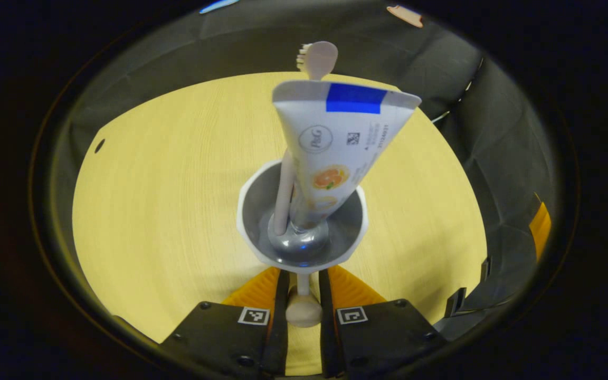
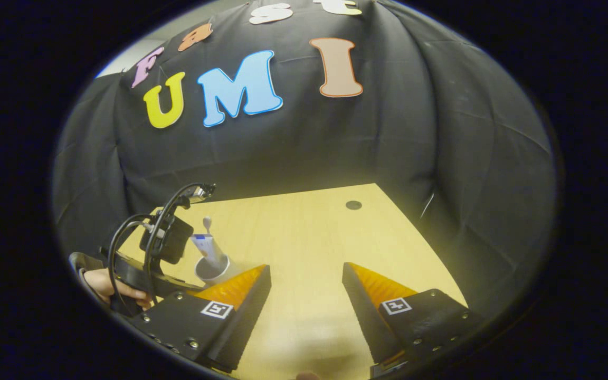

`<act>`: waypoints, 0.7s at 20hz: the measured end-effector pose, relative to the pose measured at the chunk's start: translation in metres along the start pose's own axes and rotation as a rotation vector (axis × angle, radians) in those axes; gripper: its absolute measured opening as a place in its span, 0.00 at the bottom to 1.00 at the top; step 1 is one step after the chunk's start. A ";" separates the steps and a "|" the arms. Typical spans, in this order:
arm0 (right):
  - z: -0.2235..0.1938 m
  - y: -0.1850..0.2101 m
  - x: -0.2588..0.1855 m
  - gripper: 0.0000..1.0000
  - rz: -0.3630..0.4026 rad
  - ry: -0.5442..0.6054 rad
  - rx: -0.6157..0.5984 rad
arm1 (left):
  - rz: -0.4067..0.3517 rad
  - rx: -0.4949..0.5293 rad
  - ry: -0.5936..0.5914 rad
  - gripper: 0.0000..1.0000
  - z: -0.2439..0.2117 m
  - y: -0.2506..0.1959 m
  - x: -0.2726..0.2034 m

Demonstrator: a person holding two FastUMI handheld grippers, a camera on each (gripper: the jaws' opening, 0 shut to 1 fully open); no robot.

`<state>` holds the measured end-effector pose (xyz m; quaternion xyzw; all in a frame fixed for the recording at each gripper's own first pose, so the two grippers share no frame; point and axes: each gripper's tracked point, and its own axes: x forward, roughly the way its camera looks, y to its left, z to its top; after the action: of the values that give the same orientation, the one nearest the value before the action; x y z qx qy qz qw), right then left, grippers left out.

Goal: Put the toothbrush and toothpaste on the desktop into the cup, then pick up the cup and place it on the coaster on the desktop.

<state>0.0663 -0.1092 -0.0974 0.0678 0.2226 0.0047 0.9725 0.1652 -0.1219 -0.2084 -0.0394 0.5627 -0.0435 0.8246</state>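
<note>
You are carrying cup [image 1: 302, 221] by its handle, left claw [image 1: 303, 295] pinching it; toothbrush [image 1: 316, 59] and toothpaste [image 1: 335, 142] standing inside. Cup hanging over worktop [image 1: 177, 200] middle. Right claw [image 2: 304, 285] idling spread. Next: finding coaster, lowering level.

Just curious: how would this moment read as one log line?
toothbrush, toothpaste: in cup | left hand-held gripper: grips cup handle | right hand-held gripper: open, empty

A light wooden desktop [image 2: 304, 237] with fine grain stands in the booth, and it has a small dark round hole [image 2: 353, 205] near its far edge. Black cloth walls [image 2: 441, 148] with soft folds hang close around the desktop.
</note>
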 end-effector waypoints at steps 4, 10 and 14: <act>0.000 0.000 0.000 0.87 0.010 0.003 0.001 | 0.025 0.012 0.012 0.32 -0.002 -0.001 0.000; 0.004 0.006 -0.004 0.87 0.054 -0.005 -0.016 | 0.053 0.033 0.014 0.36 -0.006 -0.004 0.002; 0.009 0.010 -0.012 0.87 0.093 -0.019 -0.045 | 0.033 -0.025 -0.012 0.54 -0.015 -0.011 -0.007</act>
<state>0.0595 -0.1015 -0.0825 0.0563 0.2097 0.0542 0.9746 0.1478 -0.1323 -0.2061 -0.0409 0.5587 -0.0225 0.8280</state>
